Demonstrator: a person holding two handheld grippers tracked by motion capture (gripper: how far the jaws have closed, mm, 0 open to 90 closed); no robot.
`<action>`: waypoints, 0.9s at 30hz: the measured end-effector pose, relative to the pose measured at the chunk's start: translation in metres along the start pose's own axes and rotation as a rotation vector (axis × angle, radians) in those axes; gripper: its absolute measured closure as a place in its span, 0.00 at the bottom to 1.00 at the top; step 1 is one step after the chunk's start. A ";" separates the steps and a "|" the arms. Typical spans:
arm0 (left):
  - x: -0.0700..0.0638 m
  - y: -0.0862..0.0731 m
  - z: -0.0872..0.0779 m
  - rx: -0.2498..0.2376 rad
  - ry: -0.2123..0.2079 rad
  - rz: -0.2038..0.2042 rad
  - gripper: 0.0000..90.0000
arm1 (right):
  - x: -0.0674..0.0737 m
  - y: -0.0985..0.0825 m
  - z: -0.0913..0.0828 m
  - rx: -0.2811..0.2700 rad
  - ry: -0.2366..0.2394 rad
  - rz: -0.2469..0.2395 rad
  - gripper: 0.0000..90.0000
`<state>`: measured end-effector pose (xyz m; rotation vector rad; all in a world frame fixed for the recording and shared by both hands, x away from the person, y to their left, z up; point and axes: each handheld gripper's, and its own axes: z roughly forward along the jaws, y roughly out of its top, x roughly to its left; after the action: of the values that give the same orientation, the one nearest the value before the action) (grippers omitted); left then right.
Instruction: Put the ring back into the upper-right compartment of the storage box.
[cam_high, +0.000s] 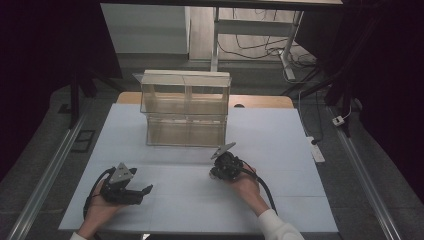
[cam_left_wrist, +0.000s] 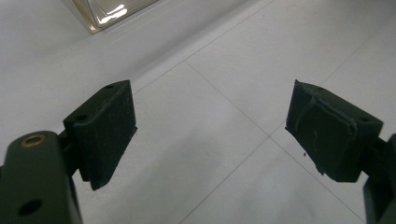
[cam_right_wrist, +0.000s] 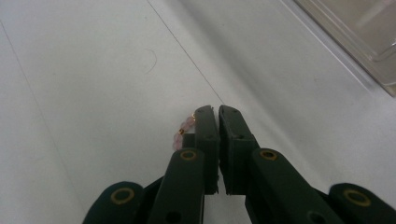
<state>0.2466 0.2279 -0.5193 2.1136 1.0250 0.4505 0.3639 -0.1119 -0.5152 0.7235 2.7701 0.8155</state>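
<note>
Two black jaws of the right gripper (cam_right_wrist: 215, 112) are pressing together in the right gripper view, and a short string of pale pink beads (cam_right_wrist: 183, 130) with small gold spacers is sticking out at their left side. The beads are lying against the outer face of the left jaw, just above the white table (cam_right_wrist: 93, 70); whether the rest of the string is pinched between the pads is hidden. From the high view, the right gripper (cam_high: 216, 172) is pointing down at the table's middle, just in front of the clear plastic organizer (cam_high: 185, 107), with the person's right hand (cam_high: 245, 180) wrapping around its body and a white sleeve (cam_high: 275, 225) trailing toward the near edge.

Jaws of the left gripper (cam_left_wrist: 210, 126) are standing wide apart with nothing between them, bare tabletop showing in the gap. In the high view the left gripper (cam_high: 145, 192) is lying low near the table's front left, well apart from the right one, the left hand (cam_high: 102, 207) gripping it. A corner of the organizer (cam_left_wrist: 112, 11) is showing at the top of the left gripper view.
</note>
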 end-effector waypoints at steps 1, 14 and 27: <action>0.000 0.000 0.000 0.000 0.000 0.001 0.18 | 0.000 0.000 0.000 -0.001 -0.002 -0.003 0.96; 0.001 -0.001 0.000 -0.001 0.000 -0.003 0.18 | 0.003 0.002 -0.010 -0.035 -0.006 -0.028 0.97; 0.002 -0.001 0.000 -0.001 0.001 -0.001 0.18 | 0.007 0.011 -0.036 -0.128 -0.006 -0.041 0.97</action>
<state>0.2469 0.2297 -0.5198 2.1123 1.0262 0.4514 0.3520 -0.1175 -0.4796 0.6436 2.6881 0.9701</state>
